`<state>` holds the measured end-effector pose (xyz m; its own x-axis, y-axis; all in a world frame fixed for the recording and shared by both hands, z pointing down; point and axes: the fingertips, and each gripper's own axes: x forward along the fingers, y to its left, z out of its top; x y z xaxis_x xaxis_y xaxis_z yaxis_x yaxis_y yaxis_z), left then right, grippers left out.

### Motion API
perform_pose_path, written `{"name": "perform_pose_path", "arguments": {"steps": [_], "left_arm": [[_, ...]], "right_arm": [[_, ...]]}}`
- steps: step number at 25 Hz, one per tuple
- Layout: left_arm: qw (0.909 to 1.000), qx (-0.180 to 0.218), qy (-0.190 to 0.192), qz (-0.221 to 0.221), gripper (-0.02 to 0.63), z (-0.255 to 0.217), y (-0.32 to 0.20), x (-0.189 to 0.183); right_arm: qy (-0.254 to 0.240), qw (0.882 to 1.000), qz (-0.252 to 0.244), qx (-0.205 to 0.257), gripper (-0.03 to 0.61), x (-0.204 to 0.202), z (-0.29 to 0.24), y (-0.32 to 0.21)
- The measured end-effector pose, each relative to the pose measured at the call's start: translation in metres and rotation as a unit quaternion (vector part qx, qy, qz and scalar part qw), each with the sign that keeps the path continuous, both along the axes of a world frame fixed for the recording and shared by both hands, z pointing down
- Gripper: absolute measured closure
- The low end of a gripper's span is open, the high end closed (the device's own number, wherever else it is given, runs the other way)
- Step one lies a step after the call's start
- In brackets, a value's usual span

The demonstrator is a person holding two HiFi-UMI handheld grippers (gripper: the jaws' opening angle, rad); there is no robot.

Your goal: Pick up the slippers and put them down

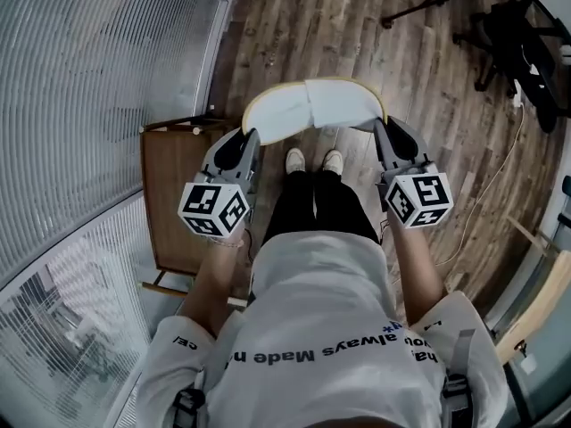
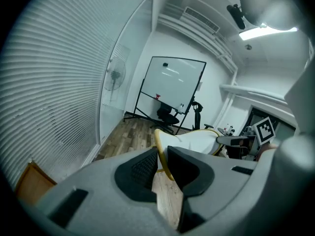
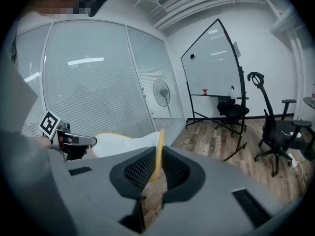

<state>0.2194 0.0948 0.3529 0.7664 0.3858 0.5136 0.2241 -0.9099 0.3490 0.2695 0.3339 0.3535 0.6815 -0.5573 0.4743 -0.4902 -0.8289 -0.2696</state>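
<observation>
Two white slippers with yellow rims hang between my grippers above the wooden floor, meeting at a seam in the middle. The left slipper is pinched at its outer end by my left gripper, which is shut on its rim. My right gripper is shut on the outer end of the right slipper, its yellow rim standing between the pads. Each gripper view shows the white soles stretching towards the other gripper.
A low wooden rack stands on the left against a glass wall with blinds. The person's shoes are under the slippers. An office chair, stand legs and a floor cable lie to the right.
</observation>
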Motion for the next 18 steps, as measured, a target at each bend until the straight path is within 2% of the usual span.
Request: {"name": "perform_pose_path", "arguments": {"steps": [9,18], "left_arm": [[0.9989,-0.003,-0.047,-0.009,0.545,0.09,0.004,-0.013],[0.9962,0.003,-0.086,-0.015,0.548,0.207,0.009,-0.015]], "right_arm": [[-0.051,0.999,-0.008,-0.009,0.537,-0.008,0.092,0.002],[-0.093,0.995,-0.018,-0.028,0.537,-0.012,0.206,0.003]]}}
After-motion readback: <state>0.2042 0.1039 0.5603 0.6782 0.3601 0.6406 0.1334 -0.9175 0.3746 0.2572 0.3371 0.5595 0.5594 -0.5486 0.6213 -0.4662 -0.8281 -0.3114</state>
